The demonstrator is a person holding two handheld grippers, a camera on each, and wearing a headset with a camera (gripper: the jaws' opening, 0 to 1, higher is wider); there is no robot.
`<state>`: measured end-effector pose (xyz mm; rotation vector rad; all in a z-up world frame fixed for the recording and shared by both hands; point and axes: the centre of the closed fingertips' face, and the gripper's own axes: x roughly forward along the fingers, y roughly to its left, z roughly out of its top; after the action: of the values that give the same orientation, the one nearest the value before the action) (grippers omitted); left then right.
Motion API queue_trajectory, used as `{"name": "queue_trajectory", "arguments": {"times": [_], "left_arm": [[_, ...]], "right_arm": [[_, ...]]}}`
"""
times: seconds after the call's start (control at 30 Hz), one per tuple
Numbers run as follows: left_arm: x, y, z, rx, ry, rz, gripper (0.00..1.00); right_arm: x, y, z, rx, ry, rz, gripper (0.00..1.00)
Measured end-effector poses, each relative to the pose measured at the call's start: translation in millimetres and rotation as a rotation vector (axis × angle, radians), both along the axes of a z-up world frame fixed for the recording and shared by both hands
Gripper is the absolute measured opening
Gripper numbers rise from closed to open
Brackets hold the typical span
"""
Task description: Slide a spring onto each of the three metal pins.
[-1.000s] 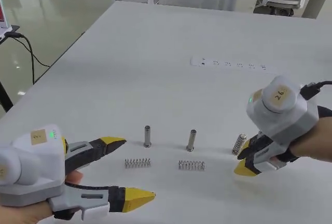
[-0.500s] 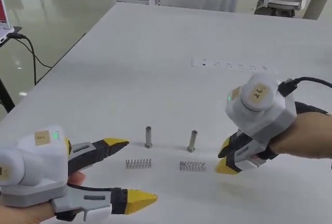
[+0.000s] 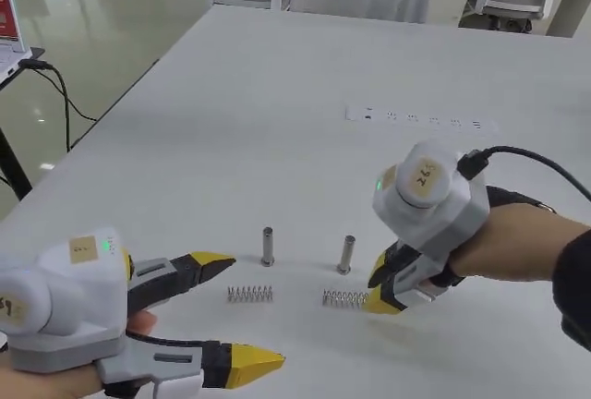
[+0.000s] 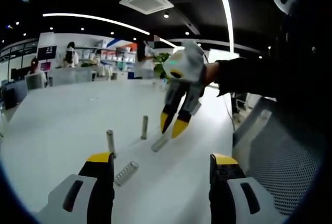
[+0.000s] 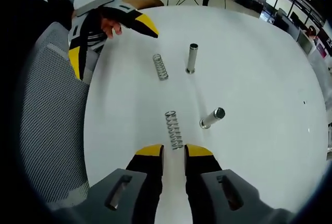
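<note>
Right tongs (image 5: 175, 151), narrow but empty, stand at the end of a loose spring (image 5: 174, 129) lying lower centre of frame beside a bare pin (image 5: 211, 117), so the next move is probably to pinch it; left tongs (image 4: 161, 158) gape wide.

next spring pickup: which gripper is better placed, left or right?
Right, probably. The right gripper points straight along the nearer spring, tips at its end, jaws slightly apart. The left gripper is wide open, the other spring off-centre ahead of it.
</note>
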<state>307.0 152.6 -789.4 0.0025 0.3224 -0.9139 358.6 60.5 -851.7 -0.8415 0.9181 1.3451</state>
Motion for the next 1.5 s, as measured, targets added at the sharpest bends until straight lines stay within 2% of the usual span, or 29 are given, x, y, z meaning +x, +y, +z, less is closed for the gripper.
{"name": "queue_trajectory", "arguments": {"times": [0.2,0.8,0.97,1.2,1.5], "left_arm": [[-0.5,-2.2,-0.9,0.001,0.005,-0.01,0.7],[-1.6,-8.8,-3.1,0.003,0.008,-0.043,0.67],[-1.1,-11.9,-2.2,0.008,0.003,-0.055,0.66],[-1.0,-20.6,-0.5,0.023,-0.005,-0.09,0.63],[-2.6,-34.7,-1.9,0.052,-0.019,-0.147,0.56]], "right_arm": [[0.0,2.0,-8.1,-0.01,0.009,0.009,0.13],[2.2,3.4,-16.1,-0.05,-0.028,0.063,0.08],[-1.2,4.4,-7.1,-0.033,-0.033,0.069,0.08],[-14.0,7.5,15.5,-0.015,-0.012,0.093,0.08],[-27.7,17.1,39.9,0.013,-0.018,0.12,0.07]]}}
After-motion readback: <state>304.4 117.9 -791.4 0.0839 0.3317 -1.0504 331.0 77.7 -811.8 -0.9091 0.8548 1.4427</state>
